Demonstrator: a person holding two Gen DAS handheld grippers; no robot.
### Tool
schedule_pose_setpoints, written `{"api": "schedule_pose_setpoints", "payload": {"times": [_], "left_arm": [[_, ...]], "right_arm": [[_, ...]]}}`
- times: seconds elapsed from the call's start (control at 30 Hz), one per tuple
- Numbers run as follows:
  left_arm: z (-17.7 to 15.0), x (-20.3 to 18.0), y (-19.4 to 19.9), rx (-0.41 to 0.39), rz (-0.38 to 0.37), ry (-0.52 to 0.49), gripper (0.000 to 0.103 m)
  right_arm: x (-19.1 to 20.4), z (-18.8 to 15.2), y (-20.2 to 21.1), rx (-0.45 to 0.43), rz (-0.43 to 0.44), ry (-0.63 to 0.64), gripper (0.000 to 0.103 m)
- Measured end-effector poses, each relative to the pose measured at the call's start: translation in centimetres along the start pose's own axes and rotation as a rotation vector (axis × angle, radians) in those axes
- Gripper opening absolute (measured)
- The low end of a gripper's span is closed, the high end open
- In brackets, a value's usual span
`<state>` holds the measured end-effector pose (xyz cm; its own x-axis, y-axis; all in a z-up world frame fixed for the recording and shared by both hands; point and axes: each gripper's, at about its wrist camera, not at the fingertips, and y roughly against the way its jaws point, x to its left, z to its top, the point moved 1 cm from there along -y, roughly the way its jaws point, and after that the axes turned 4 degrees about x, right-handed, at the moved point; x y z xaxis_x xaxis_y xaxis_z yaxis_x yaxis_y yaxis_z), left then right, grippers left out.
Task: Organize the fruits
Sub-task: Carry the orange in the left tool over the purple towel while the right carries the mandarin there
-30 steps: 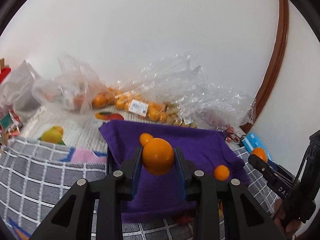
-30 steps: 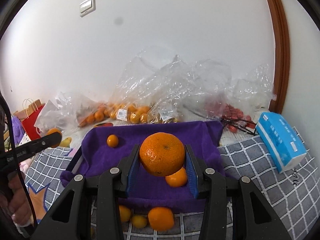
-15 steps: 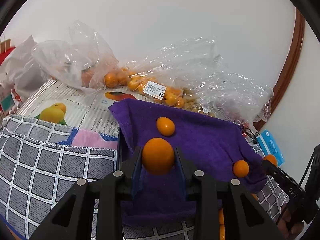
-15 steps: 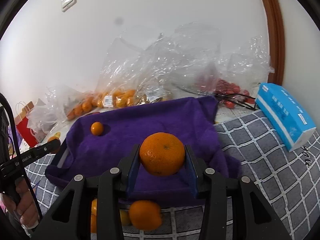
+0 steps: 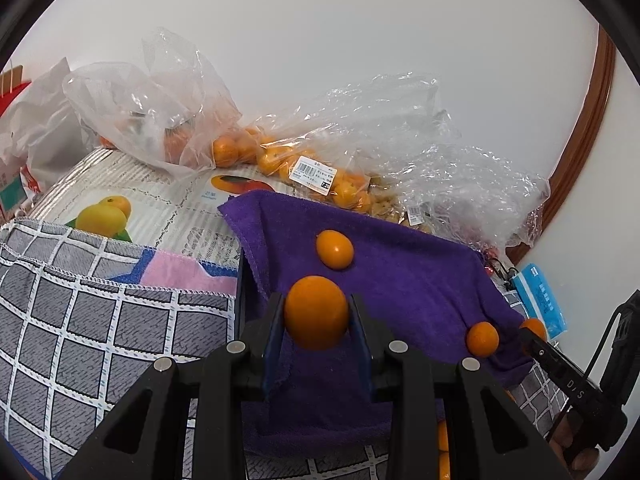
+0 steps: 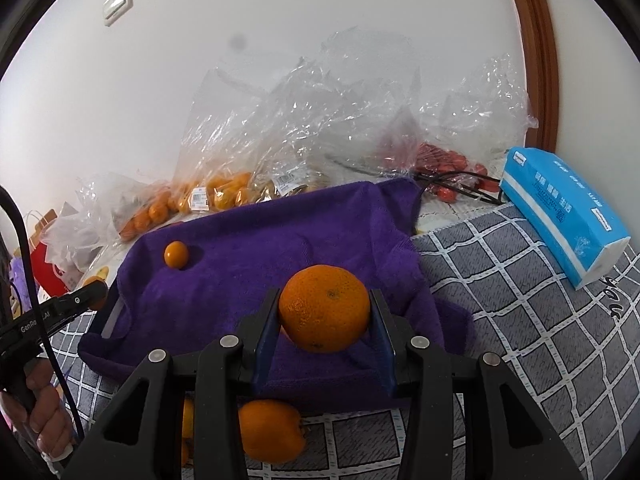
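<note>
A purple towel [image 5: 408, 280] [image 6: 280, 240] covers a tray on a grey checked cloth. My left gripper [image 5: 316, 307] is shut on a small smooth orange [image 5: 316, 316], held just above the towel's near left part. Two small oranges [image 5: 335, 249] [image 5: 482, 339] lie on the towel. My right gripper [image 6: 324, 303] is shut on a large mandarin [image 6: 324, 312] over the towel's near edge. One small orange [image 6: 176, 254] rests at the towel's far left. Each gripper shows at the edge of the other's view.
Clear plastic bags [image 5: 280, 156] [image 6: 224, 196] of oranges lie against the white wall behind the tray. A blue tissue pack [image 6: 560, 208] and red small fruits [image 6: 444, 164] are at the right. Loose oranges [image 6: 272, 430] sit on the checked cloth [image 6: 520, 320] before the tray.
Both grippers have sunk toward the purple towel, each still clamped on its fruit. The towel and the oranges on it now look closer and lower in both views.
</note>
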<state>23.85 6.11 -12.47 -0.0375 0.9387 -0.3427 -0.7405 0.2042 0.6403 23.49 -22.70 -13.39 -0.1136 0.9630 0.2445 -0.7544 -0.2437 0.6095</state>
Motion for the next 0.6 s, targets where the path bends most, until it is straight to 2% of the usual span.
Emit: {"api": "schedule_pose_setpoints", "payload": {"times": [0.37, 0.47, 0.6], "left_arm": [[0.1, 0.6, -0.1, 0.007, 0.006, 0.025, 0.03], [0.1, 1.2, -0.3, 0.035, -0.029, 0.061, 0.03], [0.1, 1.3, -0.3, 0.03, -0.024, 0.066, 0.03]], "right_arm": [[0.5, -0.5, -0.8, 0.025, -0.021, 0.03, 0.042], [0.3, -0.5, -0.8, 0.027, -0.031, 0.027, 0.042], [0.0, -0.4, -0.7, 0.025, -0.034, 0.015, 0.042]]}}
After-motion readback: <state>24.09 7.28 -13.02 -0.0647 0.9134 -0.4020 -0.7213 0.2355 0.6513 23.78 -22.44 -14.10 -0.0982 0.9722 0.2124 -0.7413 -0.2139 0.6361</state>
